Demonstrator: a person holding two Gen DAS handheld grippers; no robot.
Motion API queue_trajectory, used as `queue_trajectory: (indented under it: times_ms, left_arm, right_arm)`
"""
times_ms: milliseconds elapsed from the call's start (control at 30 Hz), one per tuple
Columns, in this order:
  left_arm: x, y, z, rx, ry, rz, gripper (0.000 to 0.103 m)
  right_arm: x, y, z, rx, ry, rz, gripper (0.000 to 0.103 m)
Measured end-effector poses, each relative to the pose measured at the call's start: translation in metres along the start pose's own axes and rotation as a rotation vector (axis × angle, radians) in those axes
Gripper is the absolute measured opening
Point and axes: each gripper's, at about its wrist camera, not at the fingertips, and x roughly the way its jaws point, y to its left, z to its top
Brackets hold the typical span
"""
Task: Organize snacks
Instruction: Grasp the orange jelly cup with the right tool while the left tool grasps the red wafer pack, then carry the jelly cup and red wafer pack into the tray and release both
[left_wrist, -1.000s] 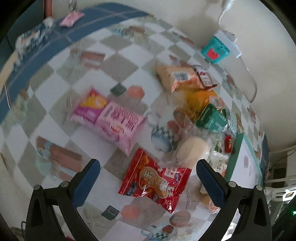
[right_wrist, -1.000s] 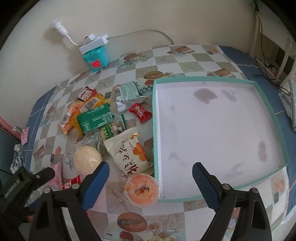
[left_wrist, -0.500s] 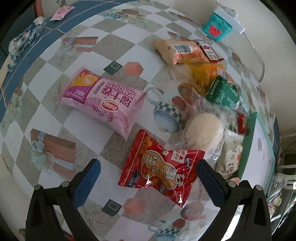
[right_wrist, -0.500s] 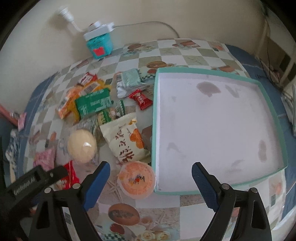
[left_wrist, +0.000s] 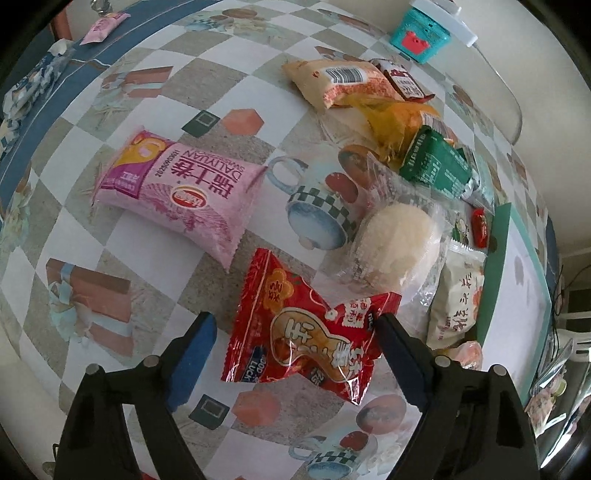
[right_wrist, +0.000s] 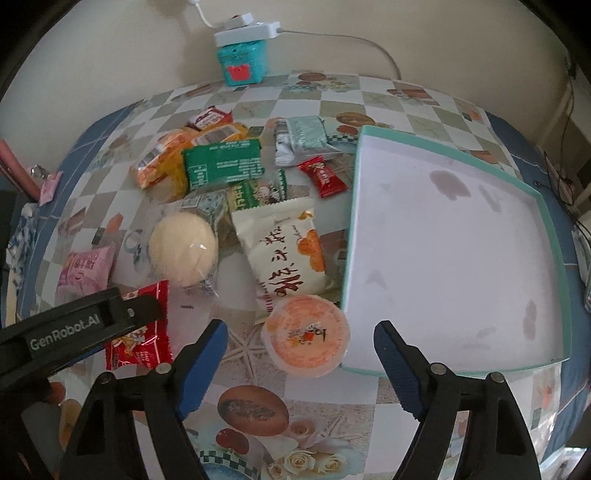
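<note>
Left gripper (left_wrist: 291, 332) has its jaws spread wide around the red snack packet (left_wrist: 310, 328), probably lining up a grab. Right gripper (right_wrist: 301, 341) hangs open too, straddling the orange jelly cup (right_wrist: 307, 337) beside the bare teal tray (right_wrist: 546, 218).

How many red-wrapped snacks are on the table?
2: a large red packet between the left gripper fingers, a small red candy beside the tray. Others may be hidden.
</note>
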Motion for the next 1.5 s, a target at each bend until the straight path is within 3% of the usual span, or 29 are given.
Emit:
queue_trajectory:
  times_ms: [133,267,567,1100,1500]
  left_arm:
    - [0.001,-0.005,-0.002,0.012,0.003,-0.009,0.081]
    - [0.004,-0.013,-0.004,0.021,0.019,-0.017,0.074]
    - [0.004,-0.012,-0.006,0.019,0.011,-0.013,0.07]
    - [-0.032,0.022,-0.002,0.014,-0.001,-0.026,0.061]
    - [-0.057,0.048,-0.004,-0.032,-0.053,-0.044,0.056]
  right_arm:
    - [0.006,0.004,-0.002,-0.019,0.019,-0.011,0.082]
    - [0.01,0.004,-0.003,-0.014,0.032,-0.004,0.07]
    - [0.011,-0.003,-0.003,0.006,0.037,0.021,0.053]
    - [-0.001,-0.007,0.0,0.034,-0.008,0.065,0.052]
    - [-0.002,-0.007,0.001,0.036,-0.013,0.081,0.051]
